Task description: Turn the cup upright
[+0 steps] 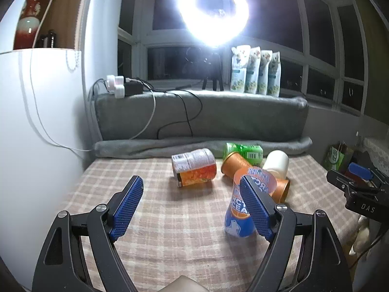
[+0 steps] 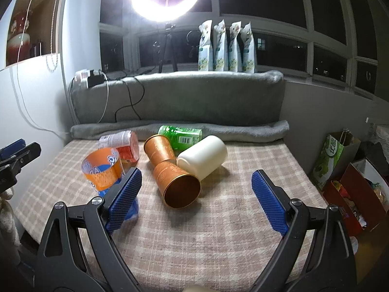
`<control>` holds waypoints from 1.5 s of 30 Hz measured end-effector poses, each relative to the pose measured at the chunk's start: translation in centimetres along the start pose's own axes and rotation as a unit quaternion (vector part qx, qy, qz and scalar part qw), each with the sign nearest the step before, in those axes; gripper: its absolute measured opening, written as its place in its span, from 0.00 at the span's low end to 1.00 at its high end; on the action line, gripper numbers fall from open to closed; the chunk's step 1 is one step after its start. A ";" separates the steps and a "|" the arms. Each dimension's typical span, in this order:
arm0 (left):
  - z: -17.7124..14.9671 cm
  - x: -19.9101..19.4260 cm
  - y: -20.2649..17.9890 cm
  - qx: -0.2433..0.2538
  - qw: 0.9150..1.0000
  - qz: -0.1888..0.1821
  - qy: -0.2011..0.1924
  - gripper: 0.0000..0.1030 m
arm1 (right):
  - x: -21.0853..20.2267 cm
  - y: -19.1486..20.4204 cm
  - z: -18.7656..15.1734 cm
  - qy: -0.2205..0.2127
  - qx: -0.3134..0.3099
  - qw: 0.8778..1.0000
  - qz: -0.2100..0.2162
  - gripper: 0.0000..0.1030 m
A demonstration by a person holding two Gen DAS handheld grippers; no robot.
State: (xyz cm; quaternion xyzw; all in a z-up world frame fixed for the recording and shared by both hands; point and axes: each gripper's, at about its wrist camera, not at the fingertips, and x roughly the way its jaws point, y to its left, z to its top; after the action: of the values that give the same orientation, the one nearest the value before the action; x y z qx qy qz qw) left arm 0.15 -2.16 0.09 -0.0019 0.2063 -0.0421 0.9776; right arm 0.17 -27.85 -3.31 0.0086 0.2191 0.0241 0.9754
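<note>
An orange-and-blue printed cup [image 1: 239, 209] stands open end up, leaning a little, on the checked cloth [image 1: 170, 231]. In the left wrist view it sits just beyond my right finger [image 1: 255, 206], outside the gap. My left gripper [image 1: 192, 187] is open and empty. The same cup [image 2: 103, 170] shows in the right wrist view behind my left finger [image 2: 124, 194]. My right gripper [image 2: 197, 180] is open and empty, facing a copper cup [image 2: 180, 187] lying on its side with its mouth toward me.
A second copper cup [image 2: 158, 147], a white cup [image 2: 204, 158], a green can [image 2: 182, 137] and a labelled can [image 1: 194, 166] lie on their sides at the back. A grey cushion [image 1: 201, 114] borders the far edge. Bags and boxes [image 2: 352, 177] stand on the right.
</note>
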 end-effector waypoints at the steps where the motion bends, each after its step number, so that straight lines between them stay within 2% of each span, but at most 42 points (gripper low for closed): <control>1: 0.1 -0.2 0.0 0.000 1.000 0.000 -0.004 0.79 | -0.1 -0.1 0.0 -0.003 0.002 1.000 -0.002 0.91; 4: 0.2 -0.7 -0.3 0.005 1.000 0.000 -0.013 0.79 | -0.4 -0.2 0.1 -0.012 0.005 1.000 -0.007 0.92; 5: 0.2 -0.8 -0.4 0.005 1.000 -0.002 -0.013 0.79 | -0.4 -0.3 0.1 -0.013 0.005 1.000 -0.009 0.99; 6: 0.2 -0.9 -0.5 0.006 1.000 -0.006 -0.012 0.79 | -0.6 -0.3 0.1 -0.020 0.006 1.000 -0.011 1.00; 16: 0.0 -1.1 -1.1 0.007 1.000 -0.018 -0.008 0.80 | -1.5 -0.3 0.3 -0.037 0.007 0.999 -0.021 1.00; 45: -0.3 -1.1 -1.1 0.004 1.000 -0.014 -0.002 0.80 | -0.9 -0.6 -0.3 -0.025 0.011 0.999 -0.022 1.00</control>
State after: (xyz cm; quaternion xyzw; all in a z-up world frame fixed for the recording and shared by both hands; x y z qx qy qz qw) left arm -1.07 -3.17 0.26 -0.0007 0.2038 -0.0570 0.9774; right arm -0.79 -28.53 -3.23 0.0150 0.1952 -0.0003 0.9806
